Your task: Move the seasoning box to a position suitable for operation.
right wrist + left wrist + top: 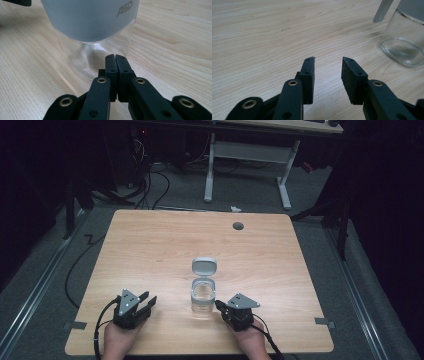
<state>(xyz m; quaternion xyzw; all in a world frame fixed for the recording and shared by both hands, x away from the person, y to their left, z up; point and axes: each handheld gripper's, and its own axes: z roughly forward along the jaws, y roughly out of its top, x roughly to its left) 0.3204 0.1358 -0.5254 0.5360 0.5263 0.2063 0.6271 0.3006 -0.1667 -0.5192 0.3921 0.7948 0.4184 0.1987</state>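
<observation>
A clear glass jar (203, 296) with a grey flip lid (204, 266) is seen in the high view standing upright just below the centre of the frame, on a light wooden table (150, 250); the lid is swung open and lies back toward the top of the frame, so the jar's long axis is vertical and its mouth faces up. In that view the left gripper (146, 303) is placed at the lower left, well apart from the jar, and the right gripper (219, 305) at the lower centre-right, just beside the jar's base. What the high view leaves unclear is given by the gripper views: in the left gripper view the jaws of the left gripper (328, 62) are held apart over bare wood, with the jar (403, 41) at the upper right of the frame; in the right gripper view the jaws of the right gripper (115, 57) are pressed together with nothing between them, their tips close against the glass wall of the jar (95, 40), though contact cannot quite be made out. The letters "ASD" are read on the grey band there, a detail too small in the high view. Wide bare tabletop is left above and to both sides of the jar, and a small round grommet (238, 225) is set near the upper edge.
</observation>
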